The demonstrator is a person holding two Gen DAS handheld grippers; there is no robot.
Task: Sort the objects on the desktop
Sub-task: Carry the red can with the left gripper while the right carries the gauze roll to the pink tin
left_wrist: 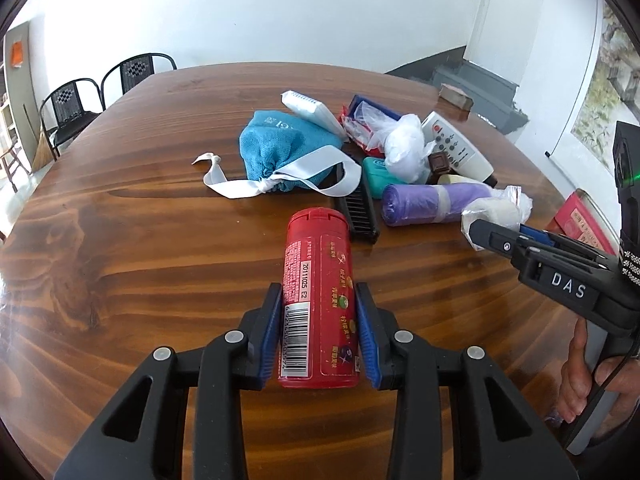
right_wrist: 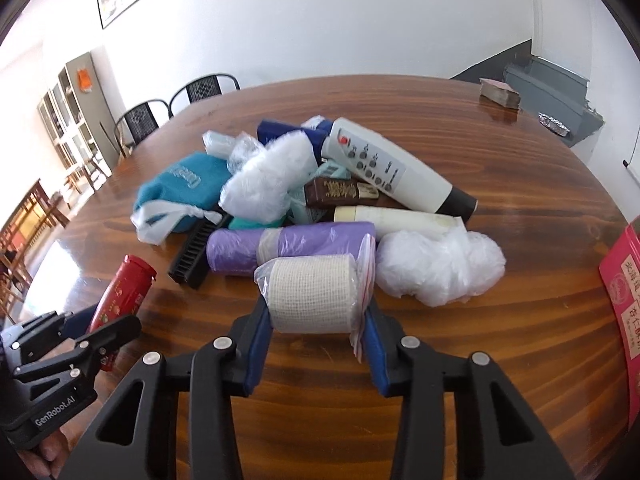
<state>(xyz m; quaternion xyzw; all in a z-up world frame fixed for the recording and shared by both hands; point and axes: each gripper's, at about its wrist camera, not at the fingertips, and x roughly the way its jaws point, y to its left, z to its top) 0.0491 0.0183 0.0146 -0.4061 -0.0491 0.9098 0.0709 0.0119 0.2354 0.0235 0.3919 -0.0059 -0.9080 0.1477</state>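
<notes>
Right wrist view: right gripper (right_wrist: pixel 316 320) clamped across a bagged gauze roll (right_wrist: pixel 312 298), six o'clock of the pile; light, soft, slippery wrap. Left gripper (left_wrist: pixel 319 320) clamps a rigid red tube (left_wrist: pixel 318 296) mid-body.

red box (right_wrist: pixel 624 312) cut by frame edge, teal case (left_wrist: pixel 374 172) half buried

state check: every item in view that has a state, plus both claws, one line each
Left claw: shut on red cylindrical bottle, which lies on its side.
Right claw: shut on white gauze roll in a clear bag.
Purple roll of plastic bags: lying on its side, taped shut.
Blue cloth pouch: tied shut with a white ribbon.
White remote control: face up, propped on the pile.
Black comb: lying flat.
</notes>
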